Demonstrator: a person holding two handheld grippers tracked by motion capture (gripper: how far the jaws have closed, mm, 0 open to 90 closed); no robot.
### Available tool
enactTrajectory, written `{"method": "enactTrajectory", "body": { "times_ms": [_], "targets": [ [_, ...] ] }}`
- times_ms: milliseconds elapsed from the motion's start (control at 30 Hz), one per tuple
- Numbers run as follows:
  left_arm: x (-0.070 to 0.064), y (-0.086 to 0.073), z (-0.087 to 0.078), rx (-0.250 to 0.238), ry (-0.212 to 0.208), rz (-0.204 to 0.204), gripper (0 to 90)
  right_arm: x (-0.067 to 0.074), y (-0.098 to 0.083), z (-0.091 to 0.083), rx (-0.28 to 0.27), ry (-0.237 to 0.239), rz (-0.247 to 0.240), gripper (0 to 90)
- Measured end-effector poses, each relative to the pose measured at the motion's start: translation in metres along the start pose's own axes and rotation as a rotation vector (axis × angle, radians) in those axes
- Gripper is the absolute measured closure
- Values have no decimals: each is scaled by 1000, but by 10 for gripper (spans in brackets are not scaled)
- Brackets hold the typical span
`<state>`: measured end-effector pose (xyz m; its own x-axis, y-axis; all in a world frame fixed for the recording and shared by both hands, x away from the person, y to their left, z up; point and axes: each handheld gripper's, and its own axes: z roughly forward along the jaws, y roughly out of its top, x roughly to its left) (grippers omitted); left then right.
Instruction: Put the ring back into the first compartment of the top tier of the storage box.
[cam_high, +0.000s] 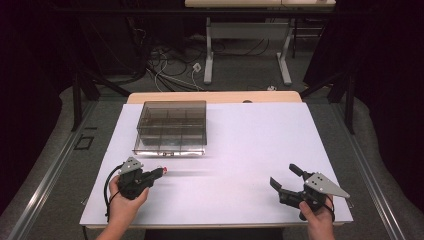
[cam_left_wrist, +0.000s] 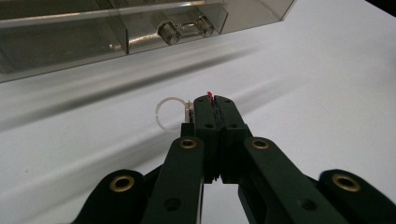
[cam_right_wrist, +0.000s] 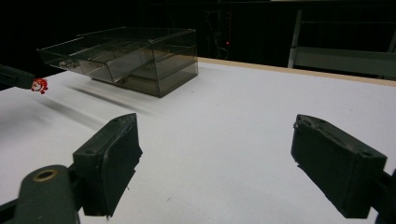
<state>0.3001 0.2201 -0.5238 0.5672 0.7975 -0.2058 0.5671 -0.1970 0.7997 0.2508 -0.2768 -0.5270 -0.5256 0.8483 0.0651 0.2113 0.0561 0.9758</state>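
Red trinket (cam_high: 163, 170), lower left of the high view, sits pinched at the very tip of the left claw (cam_left_wrist: 213, 103); it could slip out. Right claw (cam_right_wrist: 215, 168) gapes wide, empty, over the table (cam_high: 240, 145).

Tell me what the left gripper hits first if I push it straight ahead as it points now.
Probably nothing soon: the left gripper, shut on a small red piece, aims across bare white table, passing right of the clear organizer box.

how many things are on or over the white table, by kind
clear compartment box: 1
small red item with a clear ring, pinched in the left gripper: 1
hand-held grippers: 2, left shut, right gripper open with its fingers apart
total: 4
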Motion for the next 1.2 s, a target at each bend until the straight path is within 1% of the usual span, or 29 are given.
{"method": "enactTrajectory", "body": {
  "times_ms": [67,167,300,333,433,533,567,600,933,967,1200],
  "targets": [
    [0,1,-2,-3,5,8,893,0,0,0,0,0,-1,149],
    [0,1,-4,-13,3,0,893,0,0,0,0,0,0,149],
    [0,1,-6,-19,0,-1,893,0,0,0,0,0,-1,149],
    [0,1,-7,-26,-1,-5,893,0,0,0,0,0,-1,149],
    [0,2,-10,-36,1,0,893,0,0,0,0,0,-1,149],
    [-1,2,-13,-55,1,-9,893,0,0,0,0,1,-1,149],
    [0,2,-14,-56,2,-3,894,0,0,0,0,1,-1,149],
    [0,2,-15,-59,3,-10,893,0,0,0,0,1,-1,149],
    [3,3,-22,-83,10,-15,894,0,0,0,-4,5,1,149],
    [3,3,-23,-91,12,-20,893,0,0,0,-4,5,2,149],
    [4,3,-27,-114,17,-21,893,0,0,0,-4,4,2,149]
  ]
}}
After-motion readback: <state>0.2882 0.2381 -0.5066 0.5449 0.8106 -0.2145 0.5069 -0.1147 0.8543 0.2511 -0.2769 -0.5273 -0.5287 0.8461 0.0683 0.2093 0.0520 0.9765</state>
